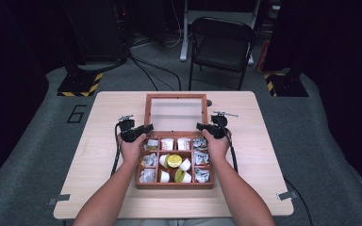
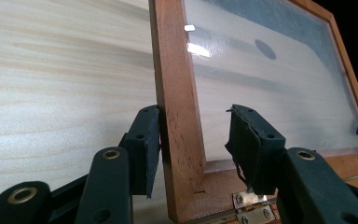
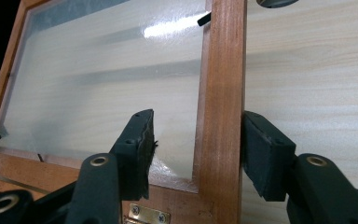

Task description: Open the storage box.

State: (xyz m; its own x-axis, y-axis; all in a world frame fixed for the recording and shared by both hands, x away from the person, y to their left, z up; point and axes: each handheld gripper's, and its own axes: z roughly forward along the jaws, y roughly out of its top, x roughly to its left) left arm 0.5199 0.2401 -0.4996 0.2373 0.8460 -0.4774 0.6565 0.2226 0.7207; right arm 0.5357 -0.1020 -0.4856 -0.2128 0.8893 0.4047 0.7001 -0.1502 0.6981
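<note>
Black jaws of the left gripper straddled the lid's left rail low down, just above a brass hinge. The outer pad lay against the rail's outside edge. The inner pad stood clear of the wood, over the glass, so the tongs were released rather than clenched.

The right gripper mirrored this on the right rail: outer pad on the wood, inner pad apart from it above the pane, nothing squeezed.

From above, the box sat at the middle of the table, close to the person. Its compartments held packets and small cups. The lid stood open from the box's far edge.

The step looked like swinging the lid on its hinges, probably down to shut. To do it well, both hands should move together at one pace, so the frame does not twist against the hinges. Pressure belongs on the wooden rails, never on the glass. A hold higher up the rails would give more leverage than this one beside the hinges, and the last part should be lowered, not dropped.

The lid's long axis ran left to right across the table, parallel to the hinged edge. Its glass faced towards the person and upward; how far it leaned back could not be told.
</note>
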